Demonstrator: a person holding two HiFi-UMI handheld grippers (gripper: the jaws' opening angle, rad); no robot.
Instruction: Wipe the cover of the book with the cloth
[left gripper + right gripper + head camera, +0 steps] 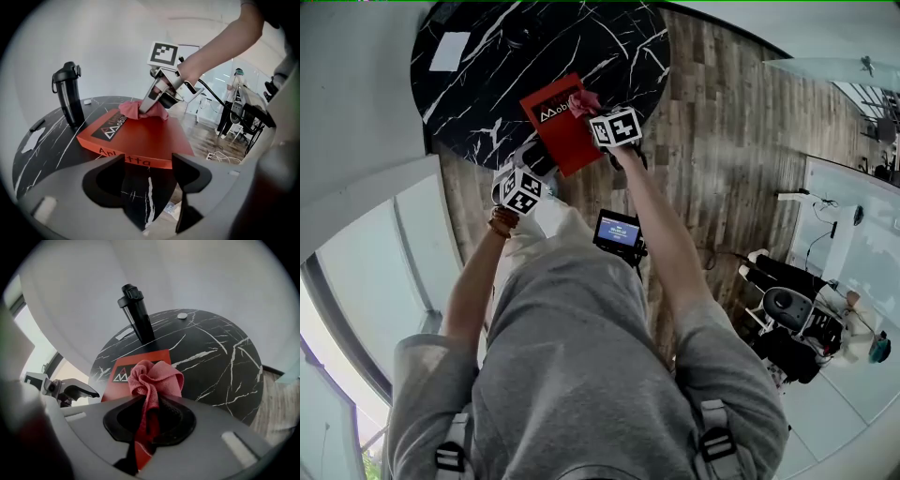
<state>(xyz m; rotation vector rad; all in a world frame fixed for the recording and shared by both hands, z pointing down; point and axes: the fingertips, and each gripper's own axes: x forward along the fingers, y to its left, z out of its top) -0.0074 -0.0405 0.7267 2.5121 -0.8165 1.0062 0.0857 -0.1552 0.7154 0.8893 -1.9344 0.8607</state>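
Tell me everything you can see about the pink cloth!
The cloth is pinkish-red and soft, and looks like towel fabric. It is scrunched into a ruffled bunch. One end is pinched between the jaws of the right gripper. The bunched part sits on the cover of the red book, next to its printed logo. The book lies on the black marble-look table.

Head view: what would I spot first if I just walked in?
The bright red book lying on the round black marble table, near its edge. Then the pink cloth, pinched in the right gripper and resting on the book's cover. A tall black bottle stands beside it.
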